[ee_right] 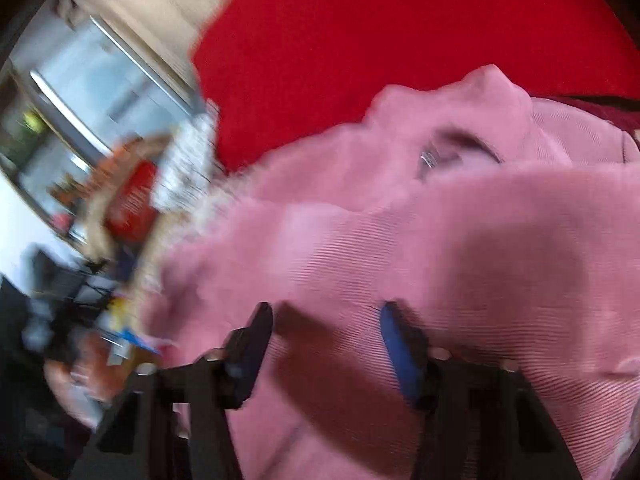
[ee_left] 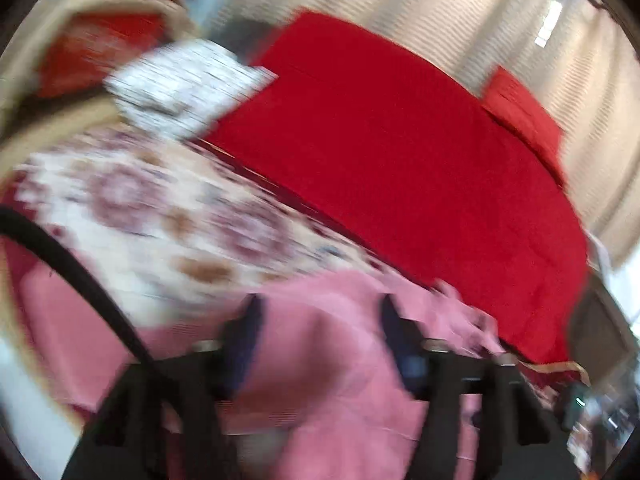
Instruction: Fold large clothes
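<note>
Your left gripper [ee_left: 320,312] and right gripper [ee_right: 326,316] both stand spread above the ribbed pink garment [ee_right: 460,240], gripping nothing. Beyond its bunched far edge, the smooth red bedspread [ee_left: 400,160] lies bare toward the pale curtain [ee_left: 440,20].

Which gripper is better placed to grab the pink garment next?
Probably right. The right gripper hangs open close over the pink garment, cloth filling its view. The left gripper, also open, sits at the garment's edge by the red cover.
</note>
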The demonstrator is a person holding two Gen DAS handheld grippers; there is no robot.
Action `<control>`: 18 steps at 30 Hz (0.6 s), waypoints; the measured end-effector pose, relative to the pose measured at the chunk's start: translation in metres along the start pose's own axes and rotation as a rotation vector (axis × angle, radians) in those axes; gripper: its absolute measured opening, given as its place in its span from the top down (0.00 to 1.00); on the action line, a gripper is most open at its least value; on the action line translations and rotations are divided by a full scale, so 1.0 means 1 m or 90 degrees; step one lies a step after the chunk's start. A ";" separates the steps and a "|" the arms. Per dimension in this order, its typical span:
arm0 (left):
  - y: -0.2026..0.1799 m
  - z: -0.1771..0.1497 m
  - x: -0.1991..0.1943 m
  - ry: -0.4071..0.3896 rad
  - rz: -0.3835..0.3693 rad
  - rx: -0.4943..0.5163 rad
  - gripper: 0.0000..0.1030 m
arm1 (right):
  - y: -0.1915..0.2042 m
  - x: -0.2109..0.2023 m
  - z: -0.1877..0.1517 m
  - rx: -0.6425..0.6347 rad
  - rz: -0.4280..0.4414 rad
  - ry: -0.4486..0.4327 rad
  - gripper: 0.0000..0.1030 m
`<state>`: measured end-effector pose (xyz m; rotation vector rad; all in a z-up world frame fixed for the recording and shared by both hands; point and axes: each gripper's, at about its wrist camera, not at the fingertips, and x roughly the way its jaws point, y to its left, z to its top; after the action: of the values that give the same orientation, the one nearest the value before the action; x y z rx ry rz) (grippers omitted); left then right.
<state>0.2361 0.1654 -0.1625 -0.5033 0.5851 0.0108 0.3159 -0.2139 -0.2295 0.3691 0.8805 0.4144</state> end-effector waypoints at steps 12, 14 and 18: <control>0.133 -0.011 -0.072 0.015 0.153 -0.184 0.28 | 0.021 -0.053 0.000 -0.021 -0.039 -0.091 0.39; 0.142 -0.018 -0.069 0.035 0.118 -0.241 0.27 | 0.023 -0.061 -0.005 -0.009 -0.024 -0.108 0.30; 0.143 -0.019 -0.051 0.067 0.077 -0.303 0.14 | 0.031 -0.062 -0.012 -0.009 -0.024 -0.108 0.29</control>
<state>0.1616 0.2887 -0.2138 -0.9327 0.7192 0.2443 0.2656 -0.2157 -0.1808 0.3688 0.7177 0.3491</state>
